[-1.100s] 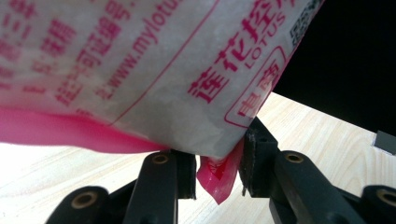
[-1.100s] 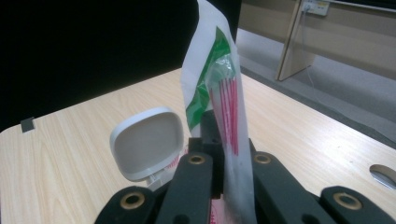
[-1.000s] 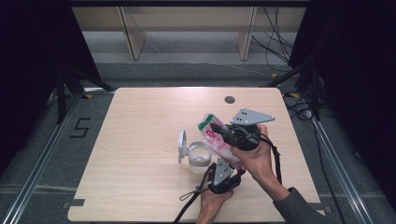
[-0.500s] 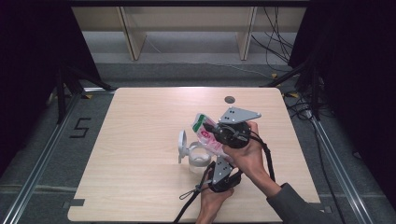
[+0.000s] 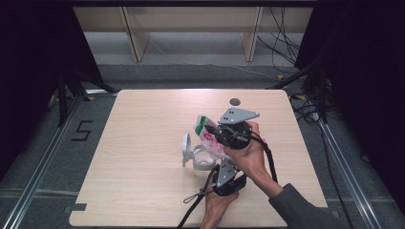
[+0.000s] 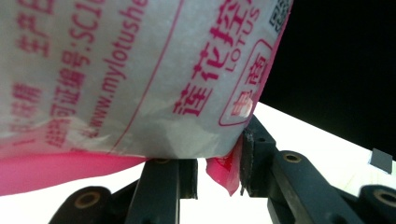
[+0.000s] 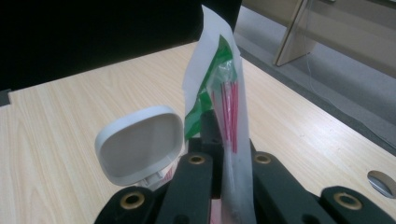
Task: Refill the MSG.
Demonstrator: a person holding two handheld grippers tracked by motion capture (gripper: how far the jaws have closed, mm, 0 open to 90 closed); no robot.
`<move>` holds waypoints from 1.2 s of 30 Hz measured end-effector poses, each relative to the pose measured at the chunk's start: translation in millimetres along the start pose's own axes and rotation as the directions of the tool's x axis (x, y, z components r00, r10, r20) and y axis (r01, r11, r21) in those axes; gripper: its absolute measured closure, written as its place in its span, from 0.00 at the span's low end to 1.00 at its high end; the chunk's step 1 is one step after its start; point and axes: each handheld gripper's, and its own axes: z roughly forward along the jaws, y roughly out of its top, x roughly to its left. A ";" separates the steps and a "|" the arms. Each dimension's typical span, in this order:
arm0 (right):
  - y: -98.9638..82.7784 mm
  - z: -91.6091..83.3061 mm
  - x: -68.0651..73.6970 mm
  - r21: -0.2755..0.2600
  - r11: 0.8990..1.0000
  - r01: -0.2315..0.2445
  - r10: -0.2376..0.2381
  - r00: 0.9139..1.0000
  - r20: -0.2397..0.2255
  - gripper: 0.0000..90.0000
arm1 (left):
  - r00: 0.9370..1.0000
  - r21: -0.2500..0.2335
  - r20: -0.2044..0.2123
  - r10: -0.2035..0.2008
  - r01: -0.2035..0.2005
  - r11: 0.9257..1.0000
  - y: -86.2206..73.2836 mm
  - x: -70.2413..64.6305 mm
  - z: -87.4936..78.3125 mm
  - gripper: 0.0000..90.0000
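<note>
A soft plastic bag (image 5: pixel 206 133), white with pink print and a green patch, hangs tilted over a clear round jar (image 5: pixel 204 163) whose white lid (image 5: pixel 186 149) stands flipped open. The right gripper (image 7: pixel 219 175) pinches the bag's top edge; the left gripper (image 6: pixel 217 170) clamps the jar on the wooden table (image 5: pixel 143 143).

bare tabletop (image 5: pixel 143 143) left, open lid (image 5: pixel 186 149) (upright) beside packet (image 5: pixel 206 133)

Dim surroundings, lit tabletop (closeups blurred, overexposed).
</note>
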 end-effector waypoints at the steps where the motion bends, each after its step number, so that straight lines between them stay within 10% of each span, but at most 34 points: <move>1: -0.1 0.9 0.1 0.002 1.000 0.002 -0.002 1.000 0.004 1.00 | 1.000 -0.001 0.001 -0.004 0.004 1.000 -0.1 -0.3 0.1 0.79; 36: 2.2 12.0 4.2 0.041 0.999 0.033 -0.033 0.999 -0.002 1.00 | 1.000 -0.018 0.007 -0.024 0.024 1.000 -1.7 0.7 1.4 0.79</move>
